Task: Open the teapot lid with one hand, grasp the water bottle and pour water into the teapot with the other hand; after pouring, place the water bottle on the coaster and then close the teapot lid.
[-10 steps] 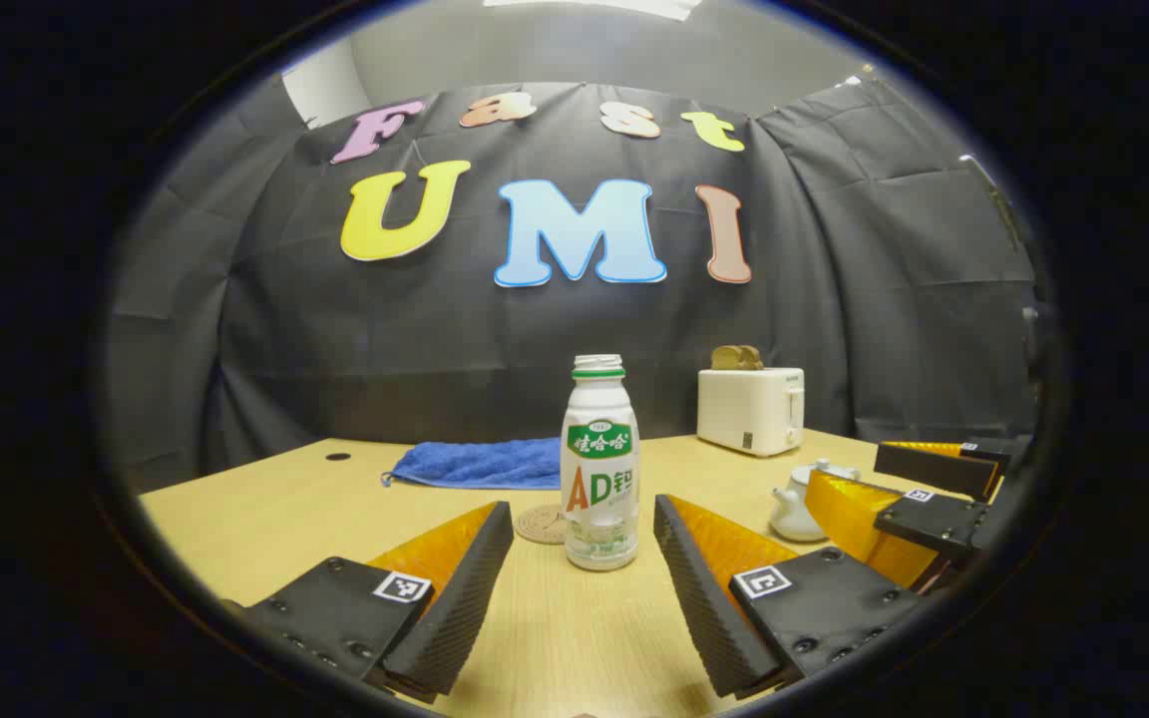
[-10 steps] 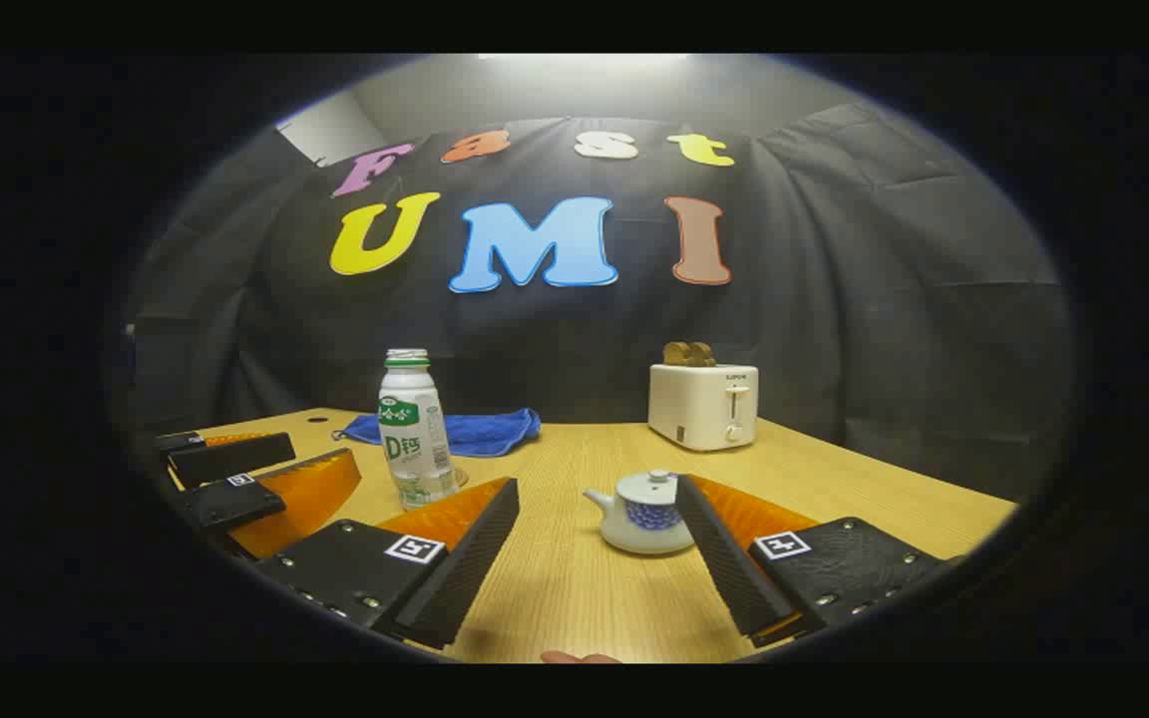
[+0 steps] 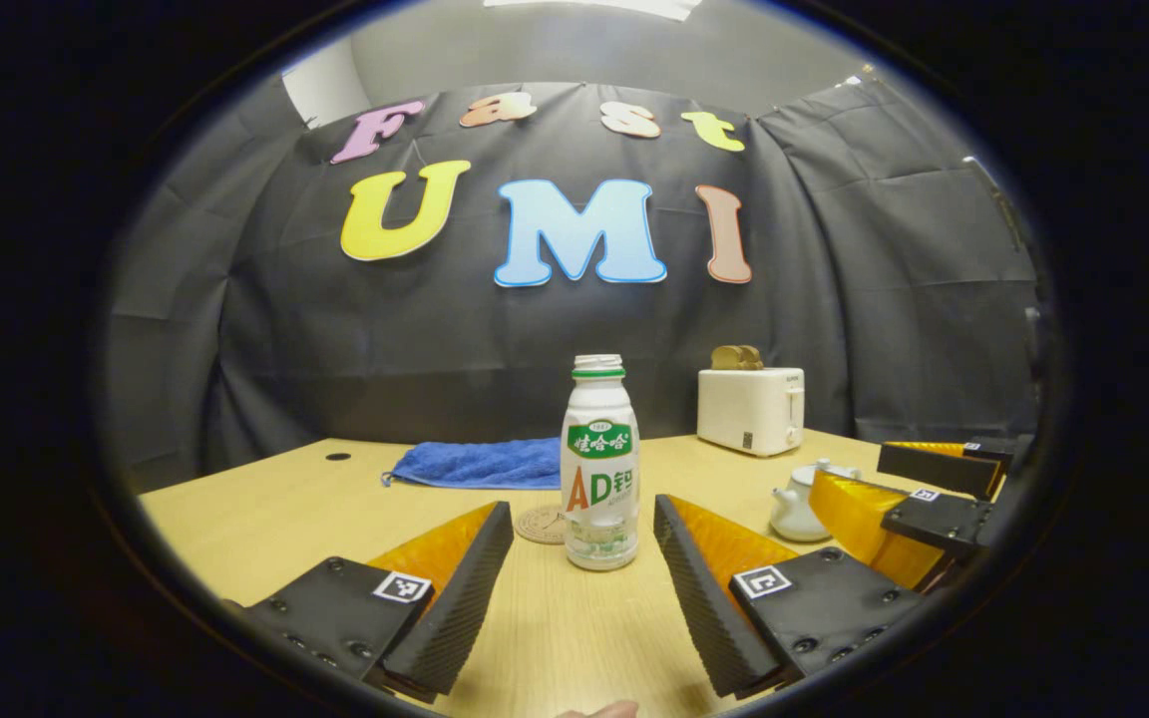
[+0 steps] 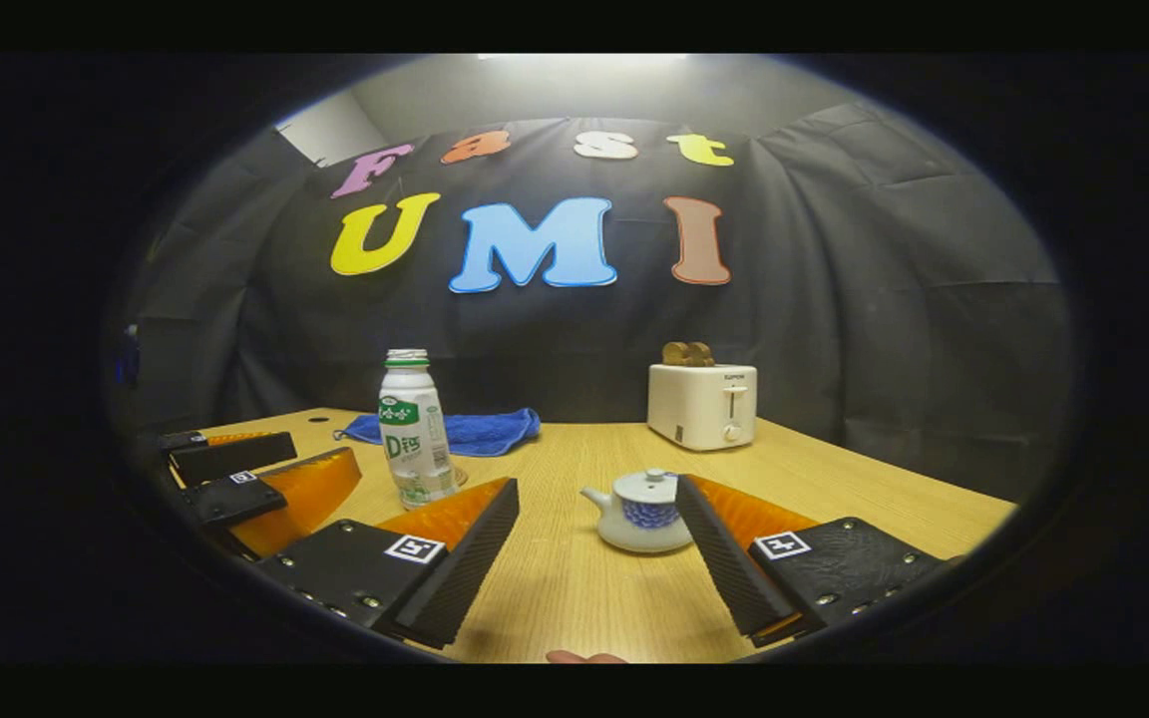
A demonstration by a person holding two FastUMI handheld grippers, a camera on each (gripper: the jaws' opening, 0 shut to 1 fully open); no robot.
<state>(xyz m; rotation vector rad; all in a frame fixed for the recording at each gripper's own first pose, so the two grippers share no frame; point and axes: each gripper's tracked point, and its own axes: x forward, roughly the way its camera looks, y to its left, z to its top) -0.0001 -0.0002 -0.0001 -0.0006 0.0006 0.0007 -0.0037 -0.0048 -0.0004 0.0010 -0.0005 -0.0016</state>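
Observation:
A white water bottle [image 3: 600, 467] with a green label band and no cap stands upright on the table, straight ahead of my left gripper [image 3: 582, 519], which is open with the bottle a little beyond its fingertips. A round coaster [image 3: 542, 524] lies just left of the bottle's base. The small white teapot [image 4: 640, 510] with blue pattern sits with its lid on, ahead of my open right gripper [image 4: 596, 497], nearer its right finger. In the right gripper view the bottle [image 4: 415, 430] stands left, with the left gripper [image 4: 265, 469] at far left. The teapot [image 3: 800, 502] and right gripper [image 3: 919, 479] appear at the right of the left gripper view.
A blue cloth [image 3: 485, 464] lies at the back of the wooden table [image 3: 265, 509], behind the bottle. A white toaster [image 3: 751, 408] with bread in it stands at the back right. The same toaster [image 4: 702, 404] is behind the teapot in the right gripper view.
The right gripper has shifted slightly; the teapot sits a touch further left in its view. The left gripper, bottle and teapot have not moved.

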